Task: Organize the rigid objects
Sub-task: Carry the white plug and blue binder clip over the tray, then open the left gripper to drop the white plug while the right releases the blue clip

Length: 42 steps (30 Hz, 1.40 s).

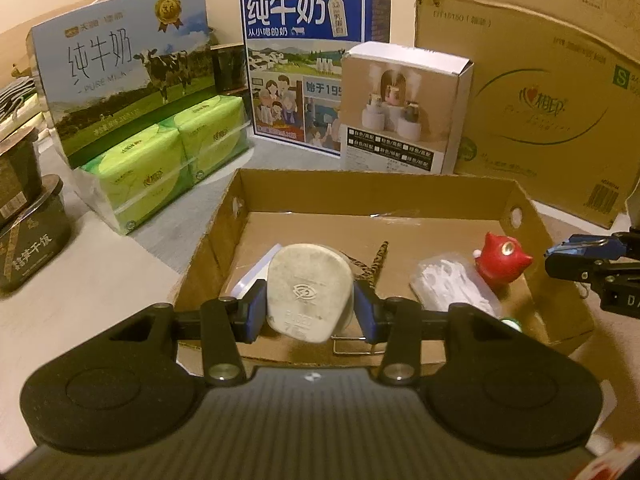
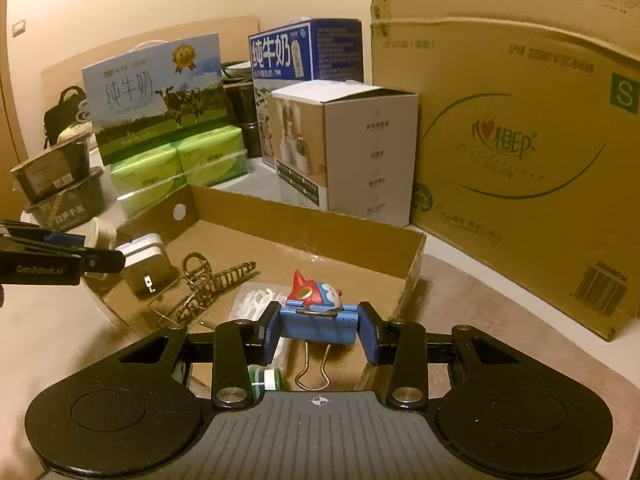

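big carton (image 2: pixel 520 152): brown, printed, stands behind the tray on its right side.
milk cases: cow-print one (image 1: pixel 120 84) behind the tray to the left, blue one (image 1: pixel 312 60) behind the tray's back wall.
white box (image 1: pixel 404 108): just behind the tray's back wall, right of the blue case.
tissue packs (image 1: pixel 168 168): green, left of the tray, in front of the cow-print case.
tray (image 1: pixel 360 196): shallow open cardboard, my landmark, everything sorted goes in here.
left gripper (image 1: pixel 310 304): I've got it over the tray's near-left part, pads clamped tight on a white plug adapter (image 1: pixel 308 292), narrow gap, plug filling it.
right gripper (image 2: pixel 318 330): over the tray's near-right edge, nearly closed, pinching a blue binder clip (image 2: pixel 318 326) by its sides, wire handles hanging toward me.
charger (image 2: pixel 144 264): white, inside the tray, left end.
striped hair clip (image 2: pixel 216 280): inside the tray, middle.
floss picks (image 1: pixel 452 284): white bagged heap, inside tray, right part.
red figurine (image 1: pixel 502 260): inside tray, far right, just beside the floss picks.
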Each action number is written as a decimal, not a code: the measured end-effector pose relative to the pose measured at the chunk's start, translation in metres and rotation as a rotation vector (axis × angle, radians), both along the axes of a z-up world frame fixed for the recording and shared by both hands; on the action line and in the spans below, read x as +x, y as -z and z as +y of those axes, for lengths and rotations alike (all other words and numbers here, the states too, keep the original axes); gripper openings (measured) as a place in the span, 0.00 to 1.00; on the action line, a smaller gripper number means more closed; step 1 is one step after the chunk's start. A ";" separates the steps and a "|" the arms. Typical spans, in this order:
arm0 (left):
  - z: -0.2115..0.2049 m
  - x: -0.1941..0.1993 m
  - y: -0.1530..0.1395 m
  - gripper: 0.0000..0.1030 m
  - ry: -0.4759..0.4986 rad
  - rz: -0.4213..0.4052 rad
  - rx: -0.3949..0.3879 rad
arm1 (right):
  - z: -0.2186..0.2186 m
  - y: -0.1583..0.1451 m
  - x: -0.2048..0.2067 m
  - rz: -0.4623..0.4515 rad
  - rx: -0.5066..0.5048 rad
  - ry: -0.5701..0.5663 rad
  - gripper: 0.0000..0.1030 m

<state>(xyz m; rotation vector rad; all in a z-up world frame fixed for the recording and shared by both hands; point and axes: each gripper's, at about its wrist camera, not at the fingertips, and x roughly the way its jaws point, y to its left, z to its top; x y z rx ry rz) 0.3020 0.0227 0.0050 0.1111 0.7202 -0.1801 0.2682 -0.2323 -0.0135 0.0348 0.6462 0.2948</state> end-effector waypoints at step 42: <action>0.018 -0.066 0.008 0.56 -0.093 -0.012 -0.079 | -0.012 0.008 -0.033 0.000 0.021 -0.008 0.62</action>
